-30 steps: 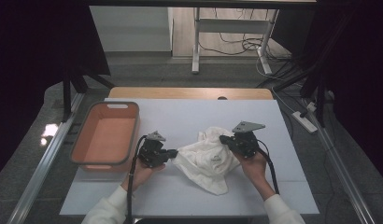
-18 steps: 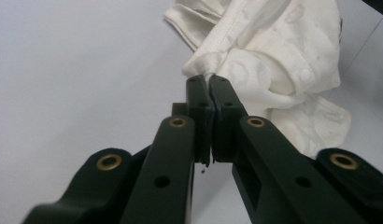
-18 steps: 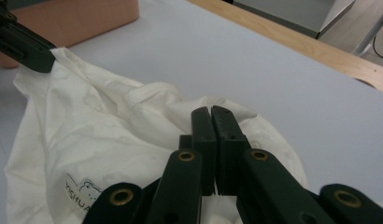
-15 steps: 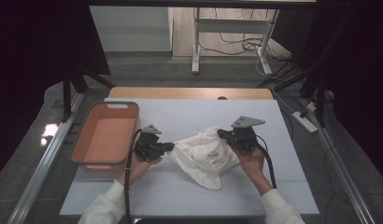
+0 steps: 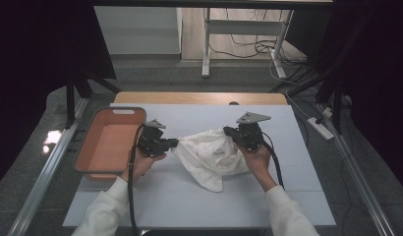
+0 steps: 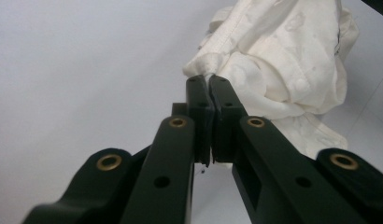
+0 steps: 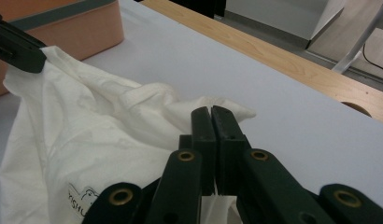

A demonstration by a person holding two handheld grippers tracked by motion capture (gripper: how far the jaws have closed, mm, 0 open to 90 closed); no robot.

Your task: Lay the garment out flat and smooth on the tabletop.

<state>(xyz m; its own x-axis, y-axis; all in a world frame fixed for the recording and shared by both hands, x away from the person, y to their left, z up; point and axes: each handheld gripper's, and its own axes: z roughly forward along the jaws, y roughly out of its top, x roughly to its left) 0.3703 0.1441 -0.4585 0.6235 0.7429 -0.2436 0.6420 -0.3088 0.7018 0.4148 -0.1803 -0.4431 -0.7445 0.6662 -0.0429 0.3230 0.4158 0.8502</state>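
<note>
High view: the white cloth [image 5: 214,155] lies crumpled on the middle of the surface [image 5: 189,206], stretched between my two tools. Its upper edge runs nearly level from one to the other, and a loose corner droops toward me, resting on the surface.

My left hand-held gripper [image 5: 173,143] has its jaws pressed together on the cloth's left corner. In the left gripper view [image 6: 209,93] a small tuft of the fabric [image 6: 283,60] is pinched right at the tips, and the rest of it bunches up just beyond them, lifted a little off the surface.

My right hand-held gripper [image 5: 230,132] pinches the cloth's right edge. In the right gripper view [image 7: 211,126] the jaws stand pressed together with fabric [image 7: 87,140] caught low between them, a fold showing under the tips. A small dark printed mark sits on the cloth near the bottom left of that view, and my left gripper's black tip holds the far corner at the upper left.

My hands [image 5: 140,164] grip both tools from below, white sleeves [image 5: 103,216] coming in from the near edge.

To the left of the cloth, just beyond my left gripper, an orange bin [image 5: 91,152] stands on the surface. A wooden strip [image 5: 199,98] borders the far side.
</note>
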